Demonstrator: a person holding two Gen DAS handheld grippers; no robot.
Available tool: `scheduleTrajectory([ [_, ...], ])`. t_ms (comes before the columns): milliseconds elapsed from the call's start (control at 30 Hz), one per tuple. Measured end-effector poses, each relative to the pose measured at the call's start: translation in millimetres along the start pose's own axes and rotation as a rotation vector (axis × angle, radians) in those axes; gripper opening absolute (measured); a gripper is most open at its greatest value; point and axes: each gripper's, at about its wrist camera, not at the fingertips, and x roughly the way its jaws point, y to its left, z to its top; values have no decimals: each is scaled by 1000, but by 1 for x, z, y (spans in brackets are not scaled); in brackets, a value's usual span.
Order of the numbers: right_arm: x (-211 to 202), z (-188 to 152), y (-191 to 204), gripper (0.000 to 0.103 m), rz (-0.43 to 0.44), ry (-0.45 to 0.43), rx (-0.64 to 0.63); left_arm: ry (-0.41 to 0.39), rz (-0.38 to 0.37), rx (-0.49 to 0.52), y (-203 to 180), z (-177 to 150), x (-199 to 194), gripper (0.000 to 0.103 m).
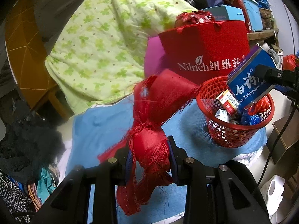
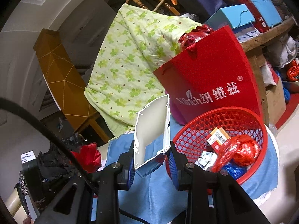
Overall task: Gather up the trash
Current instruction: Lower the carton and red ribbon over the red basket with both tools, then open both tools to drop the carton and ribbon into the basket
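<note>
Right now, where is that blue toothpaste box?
The blue toothpaste box is clamped in the right gripper, at the right of the left wrist view, held just above the red basket in front of the red paper bag.

A red paper bag (image 1: 203, 50) printed "Nilrich" stands at the back of the blue cloth (image 1: 97, 123), with a purple sheet (image 1: 153, 56) just behind its left side. A green clover-print quilt (image 1: 97, 44) slopes down past the cloth's far left corner. An orange-brown panel (image 2: 59, 78) stands further left. Stacked teal and red boxes (image 2: 241, 13) crowd a wooden shelf (image 2: 267, 35) behind the bag.
</note>
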Motion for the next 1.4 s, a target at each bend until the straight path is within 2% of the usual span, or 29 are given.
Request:
scheduleTrajectory([
  [800, -35, 16, -56, 33, -93, -89, 89, -13, -73, 99, -56, 21, 0, 36],
  [1033, -48, 22, -82, 33, -148, -123, 132, -31, -155, 121, -77, 36, 4, 36],
  [1400, -45, 31, -106, 33, -188, -138, 170, 10, -360, 107, -111, 62, 36, 36],
])
